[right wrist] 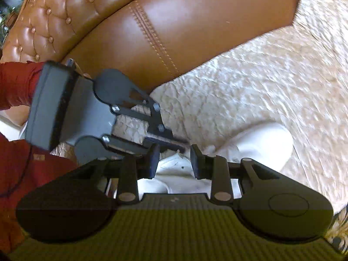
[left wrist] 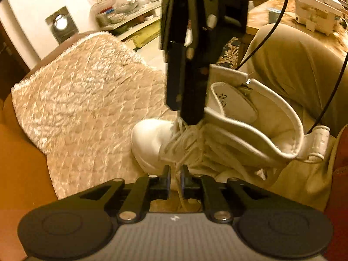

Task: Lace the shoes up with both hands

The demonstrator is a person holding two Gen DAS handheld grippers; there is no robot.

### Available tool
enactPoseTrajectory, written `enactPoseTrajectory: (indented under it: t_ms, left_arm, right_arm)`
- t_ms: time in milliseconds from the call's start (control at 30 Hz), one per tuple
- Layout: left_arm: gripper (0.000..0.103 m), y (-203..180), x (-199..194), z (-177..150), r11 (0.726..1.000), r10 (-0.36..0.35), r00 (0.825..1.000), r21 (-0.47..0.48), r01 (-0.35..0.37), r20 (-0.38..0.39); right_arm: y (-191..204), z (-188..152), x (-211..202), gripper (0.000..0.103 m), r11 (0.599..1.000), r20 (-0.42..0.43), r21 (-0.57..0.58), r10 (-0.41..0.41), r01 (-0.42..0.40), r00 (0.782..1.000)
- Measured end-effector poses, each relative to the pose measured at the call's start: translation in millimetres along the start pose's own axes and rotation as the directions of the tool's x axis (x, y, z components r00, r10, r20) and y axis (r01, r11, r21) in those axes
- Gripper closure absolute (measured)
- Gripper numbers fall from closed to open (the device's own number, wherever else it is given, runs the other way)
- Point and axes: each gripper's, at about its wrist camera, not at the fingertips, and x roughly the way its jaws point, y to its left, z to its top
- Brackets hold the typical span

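A home living room: tufted leather sofa (right wrist: 134,28), quilted throw (left wrist: 87,91), cluttered shelf (left wrist: 130,10).

White high-top shoe (left wrist: 228,134) with off-white laces (left wrist: 187,143) and a cream lining; black printed figures on its tongue. Cream quilted cover (left wrist: 87,100) with a diamond-stitched pattern. Tan-brown leather sofa (right wrist: 174,32), button-tufted, with lighter double stitching. Black fingers (right wrist: 196,163) on a grey ribbed body. Red sleeve (right wrist: 15,84). Beige trousers (left wrist: 293,69).
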Motion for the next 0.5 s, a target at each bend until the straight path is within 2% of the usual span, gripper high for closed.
enactPoseTrajectory:
  t_ms: [100,167,267,367,500]
  left_arm:
    - [0.080,-1.7,-4.5,8.4,0.999,-0.038,0.999,0.020,0.038,0.027]
    - [0.078,-1.7,-5.1,11.8,0.995,-0.078,0.996,0.067,0.075,0.041]
    - [0.078,-8.3,-5.9,14.7,0.979,-0.102,0.993,0.182,0.090,0.058]
    - [0.078,-17.3,-5.3,20.9,0.953,-0.097,0.994,0.293,0.075,0.060]
    - [0.079,-16.3,-3.4,28.8,0.908,-0.144,0.989,0.404,0.116,0.040]
  right_arm:
    - [-9.3,-11.3,-5.1,0.067,0.999,0.005,0.030,-0.015,0.015,1.000]
    - [-14.2,-18.4,-6.2,0.067,0.999,0.021,0.052,-0.009,0.008,1.000]
    - [-18.3,-24.4,-7.1,0.067,0.998,0.059,0.070,-0.002,-0.002,0.998]
    - [-16.2,-31.7,-9.9,0.067,0.999,0.106,0.041,0.000,-0.004,0.994]
    - [-3.6,-38.1,-10.7,0.065,0.997,0.133,-0.053,-0.043,0.050,0.990]
